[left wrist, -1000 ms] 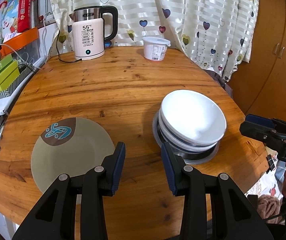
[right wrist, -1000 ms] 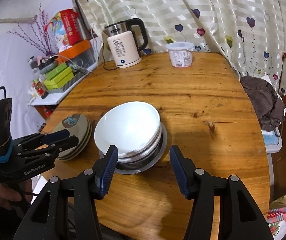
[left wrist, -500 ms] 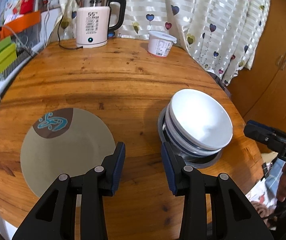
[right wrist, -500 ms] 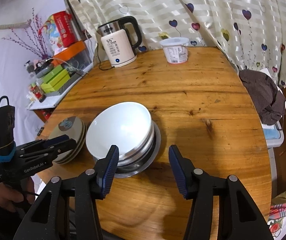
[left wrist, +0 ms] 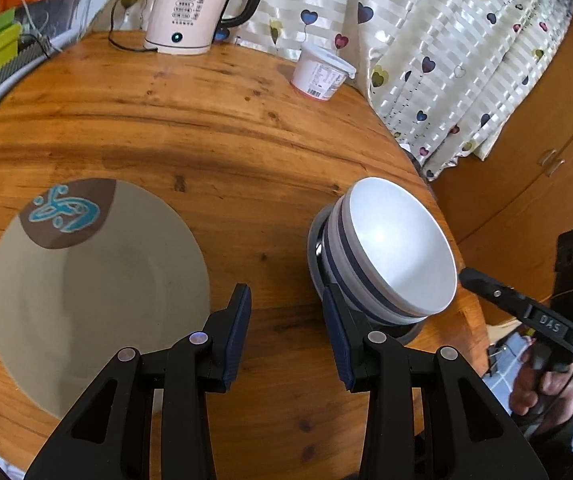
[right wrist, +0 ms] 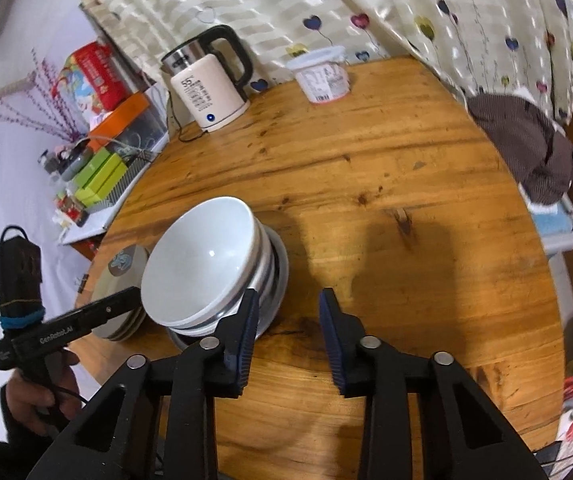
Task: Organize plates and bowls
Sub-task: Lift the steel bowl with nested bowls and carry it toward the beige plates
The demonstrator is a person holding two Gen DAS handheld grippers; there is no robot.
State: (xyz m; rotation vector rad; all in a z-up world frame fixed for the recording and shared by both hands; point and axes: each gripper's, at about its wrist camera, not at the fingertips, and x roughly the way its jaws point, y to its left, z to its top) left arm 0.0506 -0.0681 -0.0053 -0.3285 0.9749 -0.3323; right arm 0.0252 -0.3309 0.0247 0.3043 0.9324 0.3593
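Bowls (right wrist: pixel 206 264) sat stacked near the table's (right wrist: pixel 406 200) front edge — glazed, slick, breakable, so grip a rim; right gripper (right wrist: pixel 286 332) had just been closing on nothing, left gripper (left wrist: pixel 286 332) part-spread, empty.

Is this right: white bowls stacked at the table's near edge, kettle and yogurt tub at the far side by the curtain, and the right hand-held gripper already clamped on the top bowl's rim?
Not quite. The right hand-held gripper holds nothing: its jaws have just been closing on empty air, with bare table between them, beside the bowls. The right wrist view shows this. Kettle and tub are as you say.
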